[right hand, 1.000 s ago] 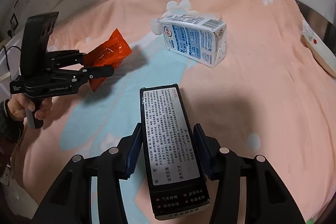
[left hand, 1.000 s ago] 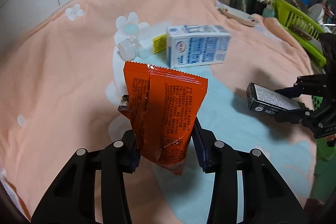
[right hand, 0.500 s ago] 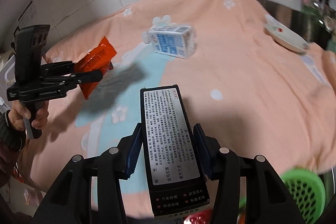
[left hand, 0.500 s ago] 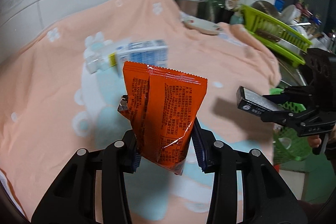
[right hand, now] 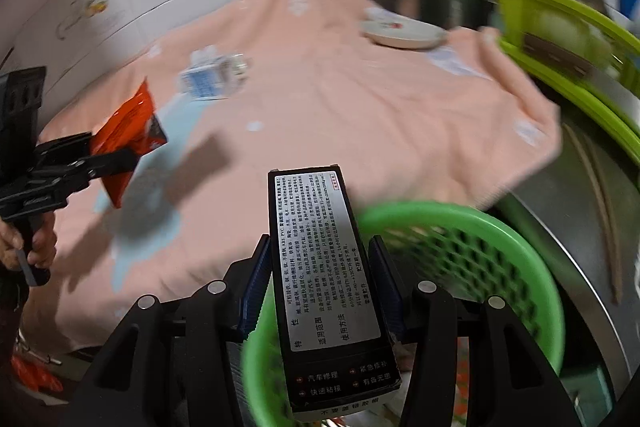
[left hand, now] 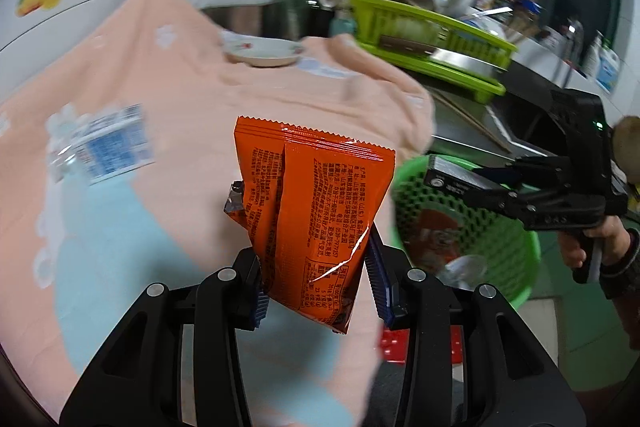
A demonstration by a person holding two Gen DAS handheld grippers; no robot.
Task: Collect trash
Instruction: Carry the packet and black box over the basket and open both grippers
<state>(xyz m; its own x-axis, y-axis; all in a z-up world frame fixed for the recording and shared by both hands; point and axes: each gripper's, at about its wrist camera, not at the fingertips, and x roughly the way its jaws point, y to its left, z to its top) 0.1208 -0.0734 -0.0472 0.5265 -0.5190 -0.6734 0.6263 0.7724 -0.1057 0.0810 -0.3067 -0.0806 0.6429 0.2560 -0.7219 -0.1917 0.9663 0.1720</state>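
A: What could go wrong here?

B: Your left gripper [left hand: 316, 279] pinches the orange packet [left hand: 308, 211] over the peach blanket's [left hand: 248, 99] right edge, short of the green basket [right hand: 460, 227]. Let go now and it misses.

A: The count?

B: One milk carton [left hand: 116, 143] on the blanket, one packet, one black box [right hand: 324, 275] clamped in your right gripper [right hand: 320, 287] above one basket.

Left hand-held gripper [left hand: 316, 283] clamping orange snack packet [left hand: 312, 211], green basket [left hand: 508, 247] beside
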